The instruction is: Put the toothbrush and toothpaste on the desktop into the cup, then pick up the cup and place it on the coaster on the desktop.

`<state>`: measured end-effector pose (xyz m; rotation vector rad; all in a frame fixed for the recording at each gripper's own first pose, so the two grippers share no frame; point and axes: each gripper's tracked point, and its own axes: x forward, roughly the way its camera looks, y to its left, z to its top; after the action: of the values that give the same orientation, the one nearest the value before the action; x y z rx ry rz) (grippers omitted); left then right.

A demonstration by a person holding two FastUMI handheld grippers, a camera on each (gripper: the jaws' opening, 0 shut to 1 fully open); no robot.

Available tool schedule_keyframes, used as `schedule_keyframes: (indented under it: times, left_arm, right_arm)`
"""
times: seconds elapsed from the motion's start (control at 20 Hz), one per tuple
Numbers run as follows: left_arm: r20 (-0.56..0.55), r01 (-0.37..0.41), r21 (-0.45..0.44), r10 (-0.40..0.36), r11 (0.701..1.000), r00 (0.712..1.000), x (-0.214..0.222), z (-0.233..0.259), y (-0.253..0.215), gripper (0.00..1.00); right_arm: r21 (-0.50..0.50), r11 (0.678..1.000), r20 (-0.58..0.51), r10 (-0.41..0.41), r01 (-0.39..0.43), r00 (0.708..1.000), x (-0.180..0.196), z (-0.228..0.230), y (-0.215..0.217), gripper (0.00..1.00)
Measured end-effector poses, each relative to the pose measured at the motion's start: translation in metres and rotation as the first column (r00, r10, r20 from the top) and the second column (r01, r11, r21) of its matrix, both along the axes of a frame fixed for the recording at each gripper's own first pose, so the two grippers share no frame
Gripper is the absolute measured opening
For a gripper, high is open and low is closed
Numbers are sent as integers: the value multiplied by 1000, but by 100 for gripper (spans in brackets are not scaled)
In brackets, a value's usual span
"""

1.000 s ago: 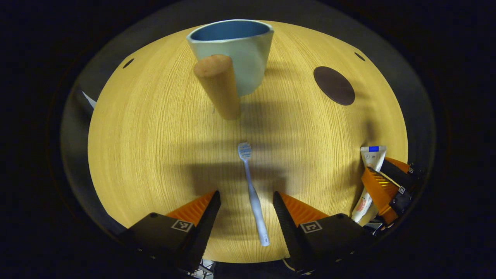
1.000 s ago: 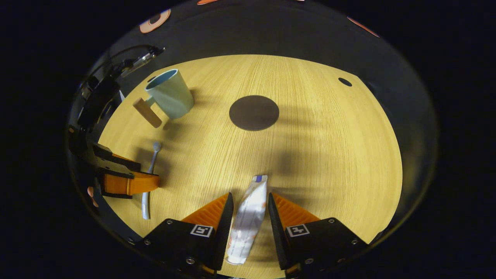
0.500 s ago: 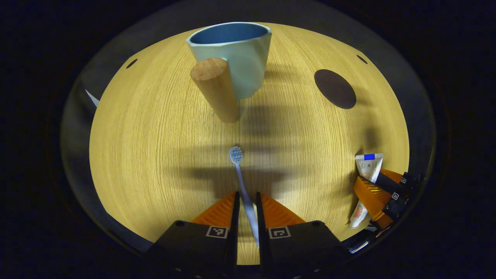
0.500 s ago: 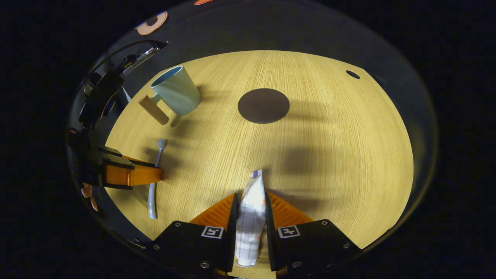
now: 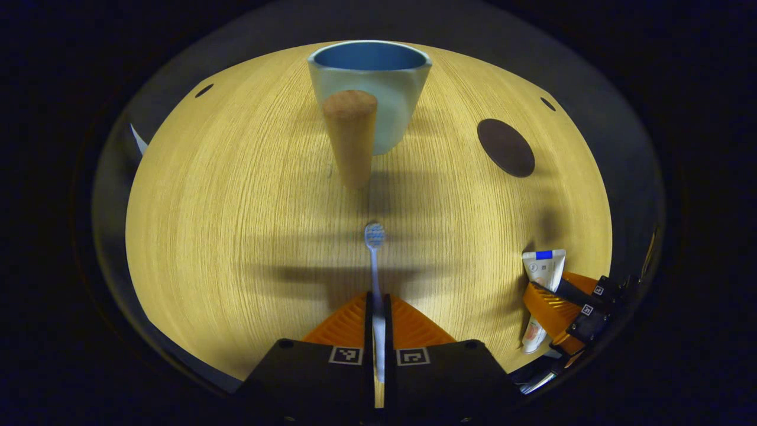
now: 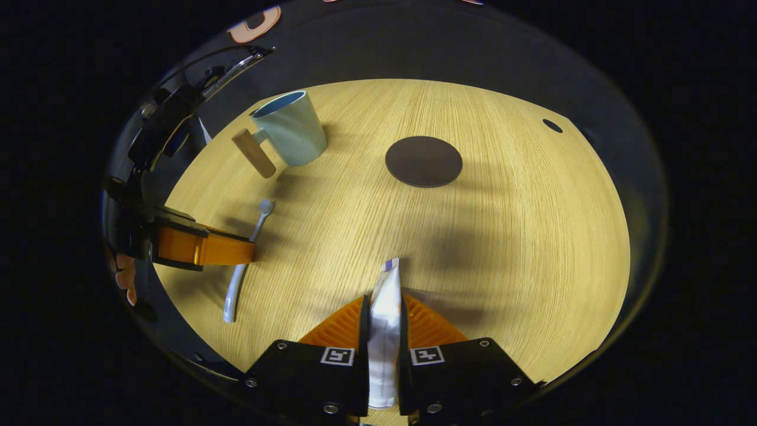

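My left gripper (image 5: 377, 299) is shut on the pale blue toothbrush (image 5: 374, 260), whose brush head points toward the cup. The light blue cup (image 5: 378, 89) with a wooden handle (image 5: 351, 137) stands upright at the far side of the wooden desktop (image 5: 225, 207). My right gripper (image 6: 384, 302) is shut on the white toothpaste tube (image 6: 385, 319), gripped edge-on. The dark round coaster (image 6: 423, 161) lies flat beyond it, right of the cup (image 6: 293, 129). In the right gripper view the left gripper (image 6: 236, 251) clamps the toothbrush (image 6: 243, 269) at the left.
The desktop has small dark holes near its far corners (image 5: 204, 90) (image 6: 553, 125). In the left gripper view the right gripper (image 5: 553, 302) with the toothpaste (image 5: 541, 278) sits at the right edge. A hand (image 6: 124, 278) holds the left gripper.
Both grippers went from open around their objects to shut on them. The toothpaste turned edge-on between the right fingers, and both views shifted slightly.
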<state>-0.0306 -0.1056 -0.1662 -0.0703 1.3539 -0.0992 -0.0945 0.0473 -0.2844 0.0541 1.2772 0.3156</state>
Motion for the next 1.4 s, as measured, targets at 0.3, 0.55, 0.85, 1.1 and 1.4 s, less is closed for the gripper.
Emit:
schedule_keyframes:
  times: [0.3, 0.55, 0.85, 1.1, 1.4]
  left_arm:
    - [42, -3, -36, 5, 999, 999, 6, -3, -6, 6]
    - [81, 2, -92, 5, 996, 997, 7, -12, 0, 6]
    - [189, 45, -115, -23, 992, 982, 29, -3, 13, 6]
    - [279, 56, -132, -17, 990, 960, 46, 6, 15, 6]
    - [375, 71, -189, 5, 979, 927, 67, 29, 15, 6]
  right_arm:
    - [61, 997, 11, -48, 47, 999, 0, 5, 0, 20]
    - [63, 996, 60, -67, 64, 996, 4, 9, -2, 20]
    - [115, 989, 83, -104, 94, 991, 9, 17, 0, 20]
    - [193, 974, 111, -143, 120, 984, 20, 28, 2, 20]
    - [273, 949, 138, -200, 156, 970, 35, 52, -1, 9]
